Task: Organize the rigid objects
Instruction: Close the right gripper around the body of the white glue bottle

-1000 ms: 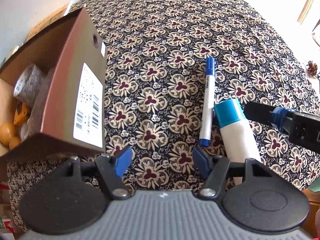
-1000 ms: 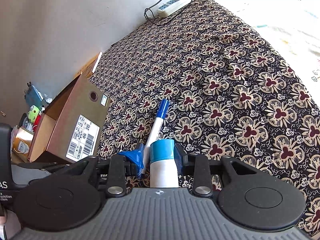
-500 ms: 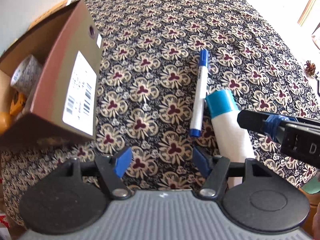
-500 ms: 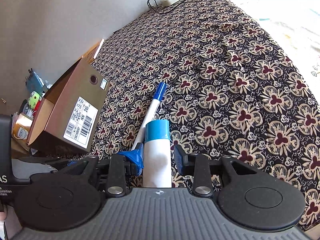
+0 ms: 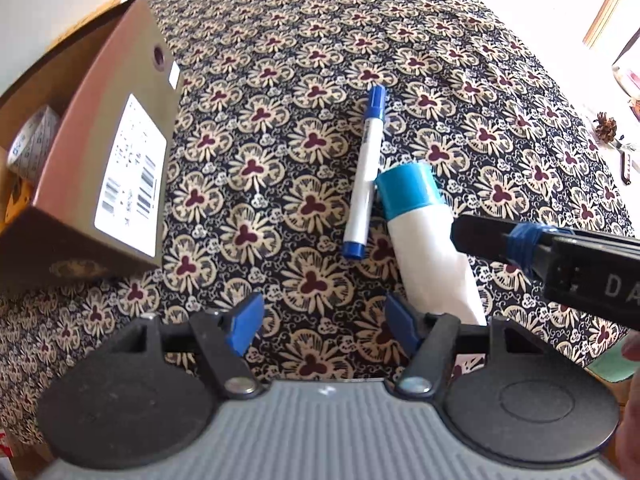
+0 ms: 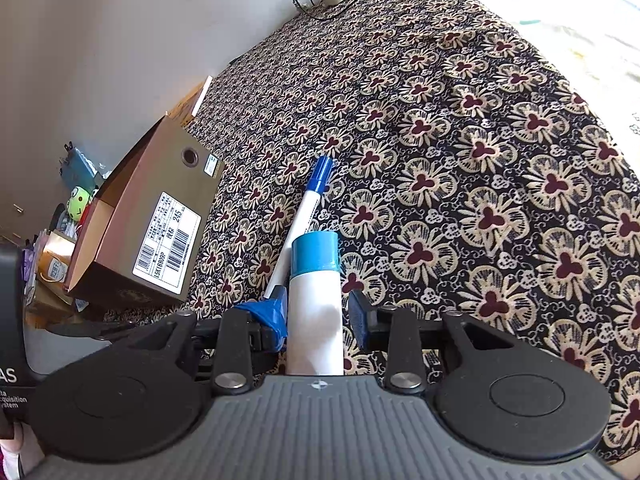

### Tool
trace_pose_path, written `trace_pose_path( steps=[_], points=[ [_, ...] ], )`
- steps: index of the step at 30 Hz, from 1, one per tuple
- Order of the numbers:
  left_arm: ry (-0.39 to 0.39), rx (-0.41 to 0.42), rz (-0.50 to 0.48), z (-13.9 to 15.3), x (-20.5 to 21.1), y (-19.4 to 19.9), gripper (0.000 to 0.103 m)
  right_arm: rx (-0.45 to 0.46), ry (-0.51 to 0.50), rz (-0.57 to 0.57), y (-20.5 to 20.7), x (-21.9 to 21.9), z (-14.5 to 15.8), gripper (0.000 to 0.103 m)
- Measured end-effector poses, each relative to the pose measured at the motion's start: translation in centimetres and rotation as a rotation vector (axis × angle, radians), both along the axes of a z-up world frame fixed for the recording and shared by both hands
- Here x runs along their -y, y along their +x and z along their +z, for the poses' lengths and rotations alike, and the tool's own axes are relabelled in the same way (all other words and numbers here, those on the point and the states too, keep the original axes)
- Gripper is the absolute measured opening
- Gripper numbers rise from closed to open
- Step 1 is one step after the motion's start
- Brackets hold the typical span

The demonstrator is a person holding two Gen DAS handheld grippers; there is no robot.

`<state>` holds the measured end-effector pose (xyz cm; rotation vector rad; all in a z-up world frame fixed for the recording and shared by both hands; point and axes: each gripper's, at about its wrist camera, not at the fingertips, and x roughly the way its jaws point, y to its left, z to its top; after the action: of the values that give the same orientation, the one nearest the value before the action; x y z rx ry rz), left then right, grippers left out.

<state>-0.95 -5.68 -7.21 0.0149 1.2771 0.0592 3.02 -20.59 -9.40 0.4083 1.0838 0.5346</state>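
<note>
Your right gripper (image 6: 316, 312) has its two blue-padded fingers on both sides of the tube (image 6: 316, 300), a smooth white cylinder with a glossy teal cap. The left pad (image 6: 270, 312) touches the tube's side; the right pad stands a little apart from it, so the jaws are not fully closed on it. The tube lies flat on the cloth (image 6: 480, 160), and its cap points away from you.

Just to the left of the tube, touching it near the cap, lies the marker (image 6: 306, 216), a thin round white barrel with a blue cap on the far end.

Your left gripper (image 5: 324, 320) is wide open and holds nothing; between its blue pads only the cloth (image 5: 280, 200) shows. From this gripper, the marker (image 5: 366, 172) is ahead and slightly right, the tube (image 5: 424, 240) further right, and one black finger of the right gripper (image 5: 500, 236) crosses over the tube's body.

To the front left stands the box (image 5: 120, 152), brown cardboard with sharp corners, a round hole and a white barcode label on its end wall. It is open on top. The cloth is dark fabric with cream and maroon flower print.
</note>
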Motion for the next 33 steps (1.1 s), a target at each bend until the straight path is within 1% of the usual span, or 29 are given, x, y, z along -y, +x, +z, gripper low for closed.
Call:
trace_pose_path(
  steps=[5, 11, 14, 19, 24, 29, 33],
  points=[
    [-0.010, -0.009, -0.005, -0.1, -0.2, 0.2, 0.068, 0.002, 0.015, -0.003, 0.6, -0.2, 0.0, 0.016],
    [-0.077, 0.000, -0.034, 0.2, -0.2, 0.5, 0.069, -0.015, 0.015, 0.000, 1.0, -0.3, -0.4, 0.016],
    [-0.099, -0.001, -0.048, 0.1, 0.1, 0.5, 0.070, -0.024, 0.015, 0.000, 1.1, -0.1, -0.7, 0.016],
    [-0.088, 0.002, -0.080, 0.2, 0.7, 0.4, 0.071, -0.026, 0.019, -0.004, 1.1, 0.4, -0.5, 0.016],
    [-0.083, 0.011, -0.118, 0.3, 1.2, 0.2, 0.073, -0.048, 0.011, -0.003, 0.6, 0.5, -1.0, 0.017],
    [-0.110, 0.007, -0.139, 0.2, 1.4, -0.2, 0.074, -0.056, 0.008, -0.008, 0.1, 0.8, -1.3, 0.016],
    [-0.132, 0.005, -0.146, 0.2, 1.5, -0.3, 0.074, -0.066, 0.016, -0.026, 0.0, 1.1, -1.3, 0.013]
  ],
)
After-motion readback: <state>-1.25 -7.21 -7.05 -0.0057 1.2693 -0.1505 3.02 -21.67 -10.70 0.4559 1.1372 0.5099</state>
